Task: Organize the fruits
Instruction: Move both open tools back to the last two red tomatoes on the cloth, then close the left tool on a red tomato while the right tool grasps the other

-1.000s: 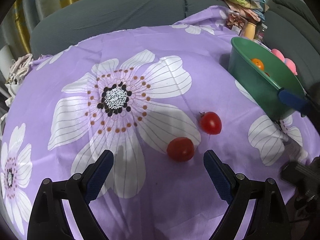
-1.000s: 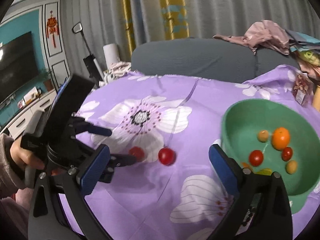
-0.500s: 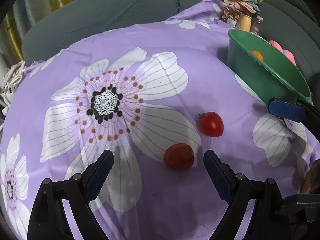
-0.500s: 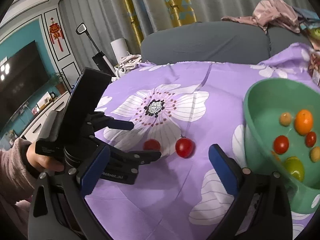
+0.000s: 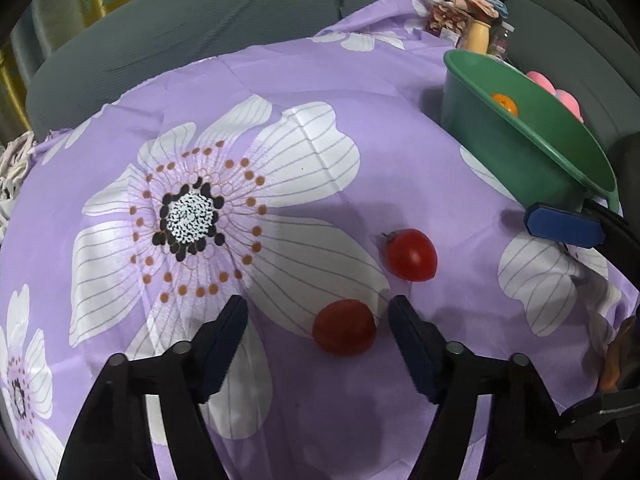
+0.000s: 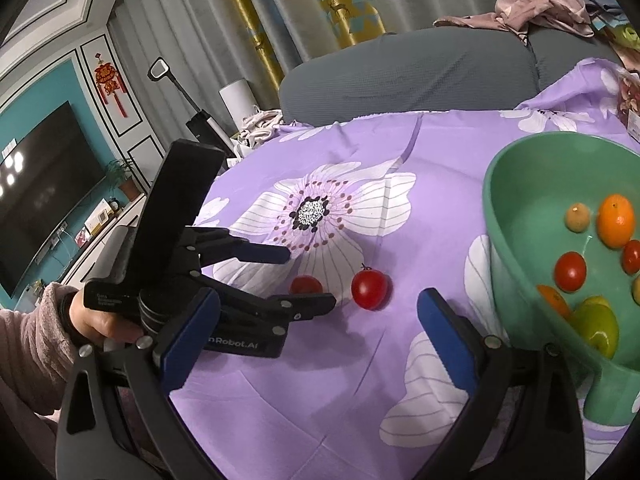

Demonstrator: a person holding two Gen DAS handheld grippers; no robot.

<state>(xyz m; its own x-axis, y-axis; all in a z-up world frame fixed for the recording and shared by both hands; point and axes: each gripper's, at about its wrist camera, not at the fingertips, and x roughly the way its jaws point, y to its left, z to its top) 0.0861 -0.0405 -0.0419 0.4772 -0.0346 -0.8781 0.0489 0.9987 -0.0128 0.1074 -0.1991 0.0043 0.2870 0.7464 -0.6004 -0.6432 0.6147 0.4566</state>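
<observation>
Two red cherry tomatoes lie on the purple flowered cloth (image 5: 280, 92). The nearer tomato (image 5: 344, 333) sits between the tips of my open left gripper (image 5: 318, 322), close to the right finger. The other tomato (image 5: 411, 254), with a stem, lies beyond it to the right. In the right wrist view both tomatoes show, the near one (image 6: 305, 285) and the stemmed one (image 6: 370, 289), with the left gripper (image 6: 308, 278) around the first. My right gripper (image 6: 318, 332) is open and empty, above the cloth beside the green bowl (image 6: 520, 184), which holds several fruits.
The green bowl (image 5: 516, 160) stands at the right of the cloth. A grey sofa (image 5: 200, 20) runs behind the table, with clothes and packets piled at the far right. A TV (image 6: 36, 192) and cabinet are on the left.
My left gripper moved forward so the near tomato lies between its fingers, and the fingers have narrowed. My right gripper swung left, so the bowl sits further right.
</observation>
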